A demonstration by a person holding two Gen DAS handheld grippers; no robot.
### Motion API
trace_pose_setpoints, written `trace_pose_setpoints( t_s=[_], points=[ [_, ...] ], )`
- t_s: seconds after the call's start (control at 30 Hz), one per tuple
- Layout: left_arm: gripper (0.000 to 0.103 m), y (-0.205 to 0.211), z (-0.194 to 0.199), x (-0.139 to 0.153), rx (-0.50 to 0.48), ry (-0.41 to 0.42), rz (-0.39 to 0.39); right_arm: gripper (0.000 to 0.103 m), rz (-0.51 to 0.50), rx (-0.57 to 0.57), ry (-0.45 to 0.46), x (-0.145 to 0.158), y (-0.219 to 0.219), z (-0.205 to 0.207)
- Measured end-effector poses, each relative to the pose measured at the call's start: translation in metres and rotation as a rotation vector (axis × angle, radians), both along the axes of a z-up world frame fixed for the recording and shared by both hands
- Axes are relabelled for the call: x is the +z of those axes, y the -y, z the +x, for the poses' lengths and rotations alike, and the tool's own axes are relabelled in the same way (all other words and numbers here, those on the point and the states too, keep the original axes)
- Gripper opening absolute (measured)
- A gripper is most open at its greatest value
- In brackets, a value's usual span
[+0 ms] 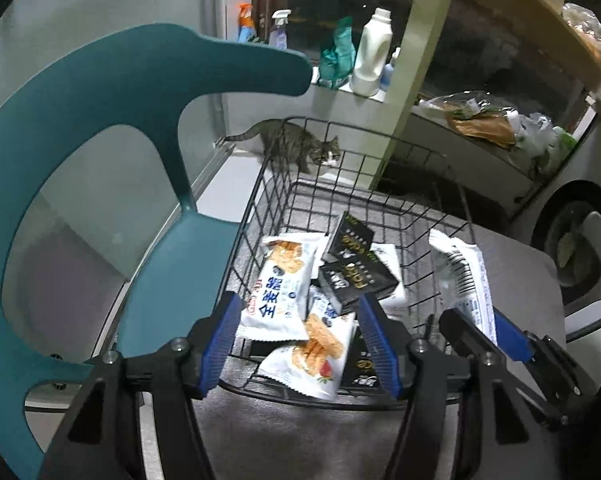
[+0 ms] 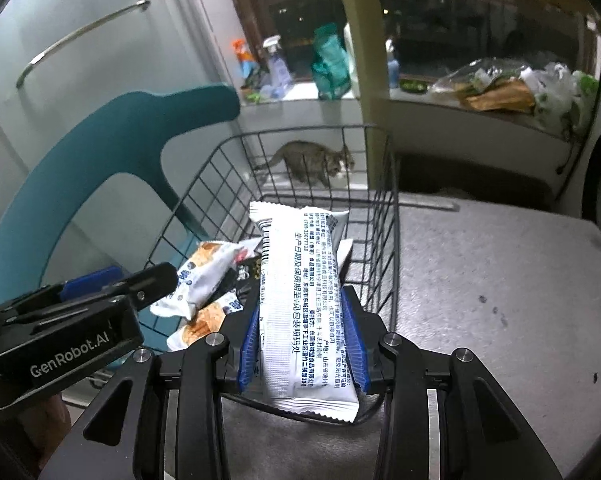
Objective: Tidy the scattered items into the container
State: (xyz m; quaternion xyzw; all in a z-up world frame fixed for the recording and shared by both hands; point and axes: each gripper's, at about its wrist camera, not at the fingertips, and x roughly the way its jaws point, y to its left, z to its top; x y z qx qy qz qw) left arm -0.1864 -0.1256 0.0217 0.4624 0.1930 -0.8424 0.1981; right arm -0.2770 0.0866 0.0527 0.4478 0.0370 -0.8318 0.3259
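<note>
- Your right tongs [image 2: 303, 340] pinch a long white snack packet [image 2: 300, 304] between their blue pads [image 2: 249, 344], its printed back facing the camera, held at the near rim of the wire basket [image 2: 388, 216] and pointing into it.
- Your left tongs [image 1: 300, 344] are spread wide with nothing between them, poised over the basket's near edge [image 1: 284, 390].
- Inside the basket lie several packets already: white cracker packets [image 1: 282, 284] toward the left wall and black sachets [image 1: 356, 280] nearer the middle.
- The basket sits on a grey padded surface [image 2: 500, 280]. The part to its right shows no more items, so the held packet looks like one of the last, though not the whole surface is in view.
- Room to move: the basket is open on top, with free floor toward its far wall. The two tongs sit close side by side, so watch for a knock.
- A teal chair [image 1: 80, 140] stands just left of the basket.
- A tabby cat [image 2: 316, 160] walks beyond the far wall, well apart.
</note>
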Motion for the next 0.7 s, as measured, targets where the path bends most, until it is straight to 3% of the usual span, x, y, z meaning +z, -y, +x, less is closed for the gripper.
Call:
trace_pose_setpoints(
  t_s=[0.13,0.23,0.4,0.53,0.7],
  points=[
    [0.066,0.001,0.002,-0.006,0.011,0.003,0.007,0.045,-0.027,-0.017,0.0,0.001,-0.009,-0.002],
    [0.067,0.001,0.007,-0.005,0.015,-0.004,0.007,0.055,-0.035,-0.03,-0.018,0.009,-0.019,0.001],
    [0.067,-0.008,0.021,0.006,-0.01,-0.023,-0.009,0.055,-0.029,-0.054,-0.076,0.032,-0.035,0.017],
    [0.067,-0.026,0.043,0.014,-0.059,-0.038,0.009,0.056,0.031,-0.1,-0.156,0.048,-0.059,0.049],
    [0.067,-0.063,0.075,0.017,-0.128,-0.034,-0.023,0.056,0.103,-0.198,-0.204,0.057,-0.103,0.094]
  ],
)
